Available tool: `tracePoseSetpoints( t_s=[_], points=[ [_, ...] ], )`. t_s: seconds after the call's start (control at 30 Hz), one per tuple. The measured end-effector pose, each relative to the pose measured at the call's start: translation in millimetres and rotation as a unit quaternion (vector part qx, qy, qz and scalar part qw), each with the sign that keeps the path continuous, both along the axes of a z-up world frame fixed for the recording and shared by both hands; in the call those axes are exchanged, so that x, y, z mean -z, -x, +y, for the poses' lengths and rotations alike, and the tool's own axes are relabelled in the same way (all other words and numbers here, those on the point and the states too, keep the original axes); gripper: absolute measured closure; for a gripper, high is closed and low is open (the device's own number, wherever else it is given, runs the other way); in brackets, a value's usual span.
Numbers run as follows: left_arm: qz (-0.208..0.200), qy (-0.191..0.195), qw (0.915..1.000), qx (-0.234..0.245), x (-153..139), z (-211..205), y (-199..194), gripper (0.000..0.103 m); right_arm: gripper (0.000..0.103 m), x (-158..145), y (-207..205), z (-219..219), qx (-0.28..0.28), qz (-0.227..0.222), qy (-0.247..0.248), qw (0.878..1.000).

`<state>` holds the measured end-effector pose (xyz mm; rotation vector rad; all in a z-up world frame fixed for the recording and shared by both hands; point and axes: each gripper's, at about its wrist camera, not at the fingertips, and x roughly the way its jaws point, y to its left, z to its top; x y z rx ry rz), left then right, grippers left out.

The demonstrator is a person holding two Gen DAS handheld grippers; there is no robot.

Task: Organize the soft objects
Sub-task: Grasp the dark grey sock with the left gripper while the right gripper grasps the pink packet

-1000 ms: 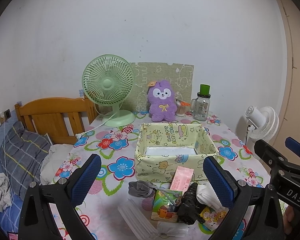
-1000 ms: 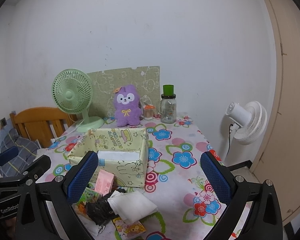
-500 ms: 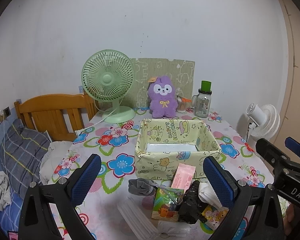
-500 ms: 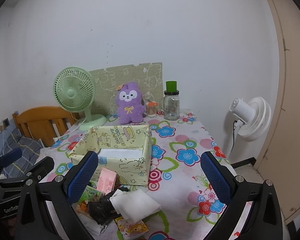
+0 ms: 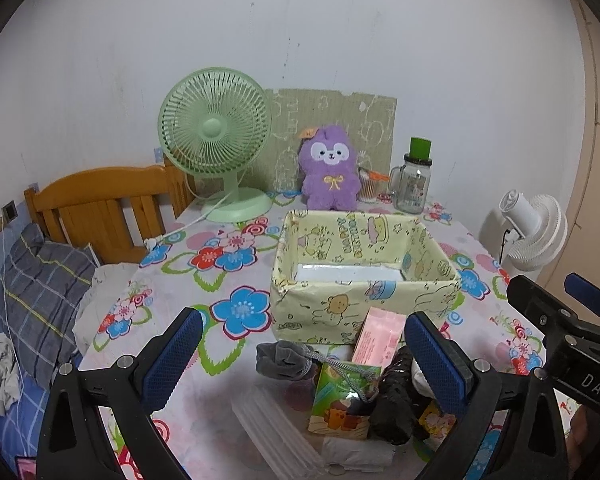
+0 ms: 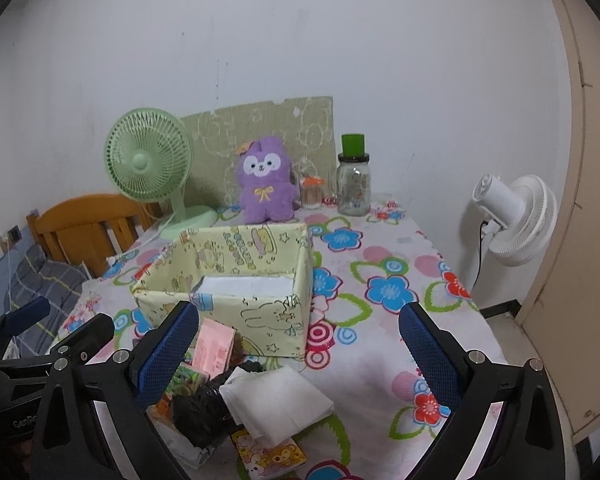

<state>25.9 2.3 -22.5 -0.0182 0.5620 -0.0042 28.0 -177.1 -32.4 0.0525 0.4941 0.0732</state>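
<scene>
A yellow cartoon-print box (image 5: 364, 276) (image 6: 236, 280) stands open-topped mid-table, with a white bottom showing inside. In front of it lies a heap: a grey pouch (image 5: 284, 358), a pink packet (image 5: 380, 336) (image 6: 214, 346), a green tissue pack (image 5: 342, 400), a black crumpled item (image 5: 392, 404) (image 6: 204, 408), a white folded cloth (image 6: 276, 400) and clear wrapped packs (image 5: 272, 432). A purple plush (image 5: 331, 168) (image 6: 265, 182) sits at the back. My left gripper (image 5: 300, 364) is open above the heap. My right gripper (image 6: 300, 352) is open too, nothing between its fingers.
A green desk fan (image 5: 216, 140) (image 6: 150, 164), a glass jar with a green lid (image 5: 414, 180) (image 6: 354, 178) and a green board stand at the back. A white fan (image 6: 516, 220) stands right of the table. A wooden headboard (image 5: 100, 200) and bedding lie left.
Both grippers have tilted down and drawn slightly nearer to the heap, so the table sits higher and larger in view. Both stay open. Nothing on the table has moved.
</scene>
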Motion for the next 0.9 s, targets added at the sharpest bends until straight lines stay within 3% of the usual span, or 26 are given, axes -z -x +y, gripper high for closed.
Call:
tracePoseSetpoints(
  t_s=[0.9],
  points=[
    [0.099, -0.008, 0.9951, -0.004, 59, 9, -52, 0.003, 0.007, 51, -59, 32, -0.027, 0.094, 0.006, 0.995]
  ],
)
